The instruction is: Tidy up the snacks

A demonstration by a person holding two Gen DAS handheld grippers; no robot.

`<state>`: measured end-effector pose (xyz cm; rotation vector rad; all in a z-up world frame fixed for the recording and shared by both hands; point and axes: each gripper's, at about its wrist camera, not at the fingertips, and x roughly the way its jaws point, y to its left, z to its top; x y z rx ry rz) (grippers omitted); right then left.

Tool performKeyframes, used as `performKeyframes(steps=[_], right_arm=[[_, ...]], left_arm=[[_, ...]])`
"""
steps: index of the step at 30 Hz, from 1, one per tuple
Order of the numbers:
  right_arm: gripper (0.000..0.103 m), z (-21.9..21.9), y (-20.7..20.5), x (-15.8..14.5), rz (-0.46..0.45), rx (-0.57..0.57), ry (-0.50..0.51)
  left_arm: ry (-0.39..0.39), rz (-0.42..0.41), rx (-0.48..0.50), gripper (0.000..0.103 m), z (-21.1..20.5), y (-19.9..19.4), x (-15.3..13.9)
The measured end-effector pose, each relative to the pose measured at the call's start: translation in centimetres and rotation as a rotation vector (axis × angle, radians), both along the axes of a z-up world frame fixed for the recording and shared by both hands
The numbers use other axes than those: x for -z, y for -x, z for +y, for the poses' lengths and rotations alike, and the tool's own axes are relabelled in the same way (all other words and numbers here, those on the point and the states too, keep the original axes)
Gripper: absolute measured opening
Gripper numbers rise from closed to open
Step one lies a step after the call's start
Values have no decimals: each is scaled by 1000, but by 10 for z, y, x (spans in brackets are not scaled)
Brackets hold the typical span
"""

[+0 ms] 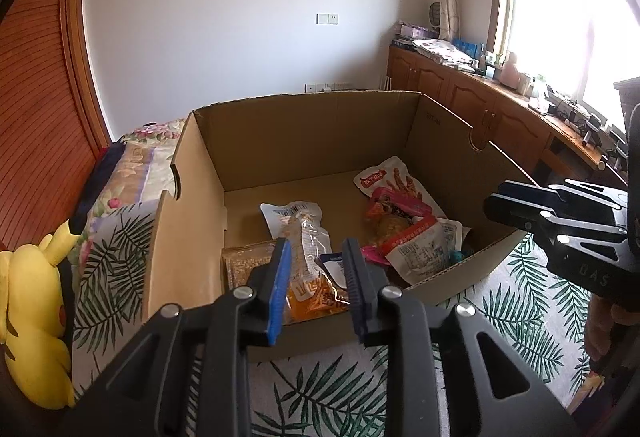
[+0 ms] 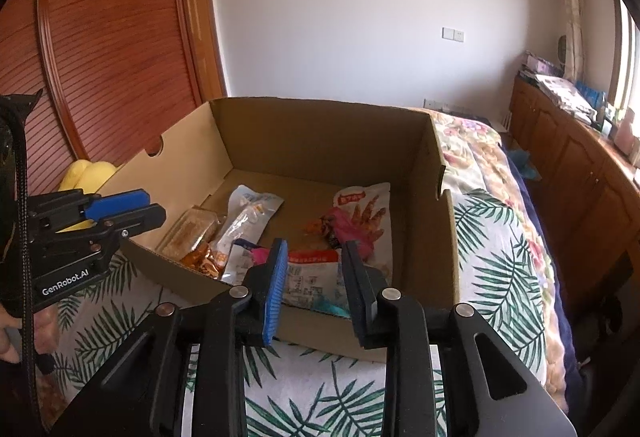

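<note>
An open cardboard box (image 1: 312, 133) sits on a leaf-print bedspread and holds several snack packets. Among them are a white chicken-feet packet (image 1: 390, 175), a clear long packet (image 1: 304, 233), an orange packet (image 1: 316, 297) and a red-and-white packet (image 1: 420, 249). My left gripper (image 1: 316, 269) is open and empty above the box's near wall. My right gripper (image 2: 314, 273) is open and empty above the near wall too; it shows at the right of the left view (image 1: 520, 209). The box (image 2: 320, 133) and chicken-feet packet (image 2: 366, 213) show in the right view, with the left gripper (image 2: 128, 209) at its left.
A yellow plush toy (image 1: 36, 317) lies left of the box. The leaf-print bedspread (image 1: 328, 385) runs under the box. A floral quilt (image 2: 472, 157) lies to the box's right. Wooden cabinets (image 1: 500, 109) with clutter stand under the window. A slatted wooden wardrobe (image 2: 120, 49) stands at left.
</note>
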<state>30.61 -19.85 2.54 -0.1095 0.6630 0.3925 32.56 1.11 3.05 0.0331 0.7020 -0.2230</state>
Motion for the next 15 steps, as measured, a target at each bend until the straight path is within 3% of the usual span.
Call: performKeyframes(steps=[9, 15], right_arm=[[28, 2, 11, -3, -7, -10, -11], [28, 2, 31, -21, -39, -19, -15]], left_arm=[[-13, -5, -12, 27, 0, 0, -1], [-2, -35, -5, 28, -1, 18, -21]])
